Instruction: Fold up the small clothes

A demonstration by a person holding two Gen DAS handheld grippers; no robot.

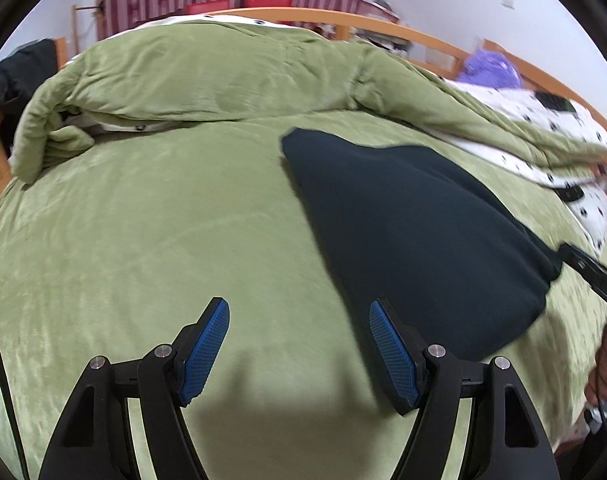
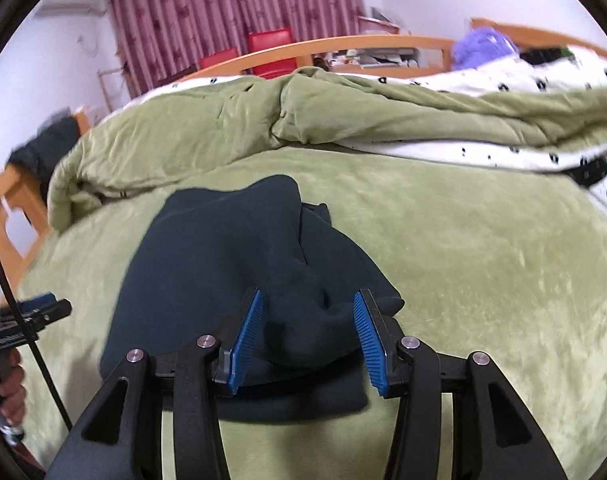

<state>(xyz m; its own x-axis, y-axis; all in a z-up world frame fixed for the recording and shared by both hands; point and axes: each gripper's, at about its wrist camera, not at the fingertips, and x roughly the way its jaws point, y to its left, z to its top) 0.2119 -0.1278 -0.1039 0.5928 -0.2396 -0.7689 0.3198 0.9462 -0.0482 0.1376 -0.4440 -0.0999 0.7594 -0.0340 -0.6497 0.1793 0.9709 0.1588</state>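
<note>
A home bedroom: wooden-framed bed [image 2: 343,46], green blanket [image 1: 143,240], patterned curtains [image 2: 231,12]

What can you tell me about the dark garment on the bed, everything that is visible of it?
The dark garment is a small, soft, fleece-like piece, very dark teal or nearly black. It lies on the green blanket, partly folded, one layer lapped over another with a bunched ridge near its close edge. The right gripper stands open around that ridge, pads not pressing. The left gripper is open beside it, over blanket.
</note>
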